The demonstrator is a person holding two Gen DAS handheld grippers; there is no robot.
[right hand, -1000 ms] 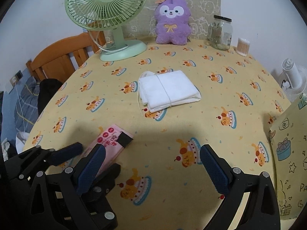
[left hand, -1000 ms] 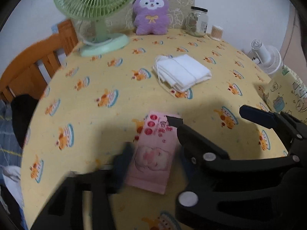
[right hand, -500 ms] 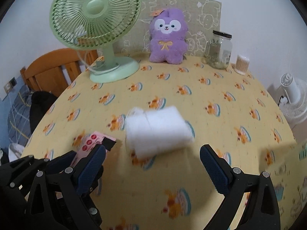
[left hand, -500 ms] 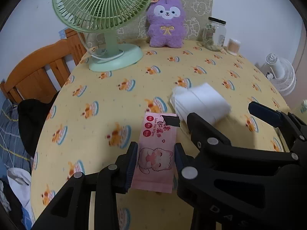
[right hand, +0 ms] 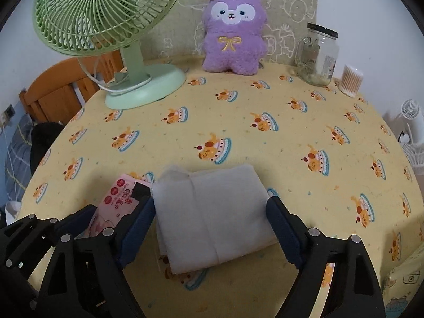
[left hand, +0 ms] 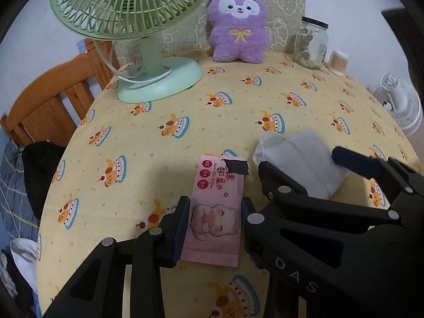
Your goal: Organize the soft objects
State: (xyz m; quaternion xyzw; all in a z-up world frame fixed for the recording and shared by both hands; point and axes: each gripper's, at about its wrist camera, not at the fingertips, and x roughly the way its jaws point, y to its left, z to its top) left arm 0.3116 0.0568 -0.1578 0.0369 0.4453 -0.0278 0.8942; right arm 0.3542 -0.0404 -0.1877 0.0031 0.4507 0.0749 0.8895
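The left claw (left hand: 215,221) is closed on the pink wipes packet (left hand: 216,212), its pads pressing both long edges at the lower centre of the left wrist view. The right claw (right hand: 210,228) stands wide, straddling the folded white cloth (right hand: 212,212) at the lower centre of the right wrist view; its pads sit just beside the cloth's edges, and I cannot tell whether they touch. Both things lie on the bench (right hand: 265,145) near its front edge, packet and cloth close side by side.

The packet looks light and pliant, likely with a slick film skin, so a grip across its narrow width near the middle (as now) should hold without buckling it. The cloth is soft and layered; a squeeze across the fold's full width, low to the bench, would probably gather all the layers rather than peeling off the top one.

Counted: one wipes packet, one folded cloth, one purple plush toy (right hand: 233,31) at the upper centre, one green fan (right hand: 108,26) at the upper left, one glass jar (right hand: 318,55) and one tub of cotton swabs (right hand: 351,80) at the upper right.
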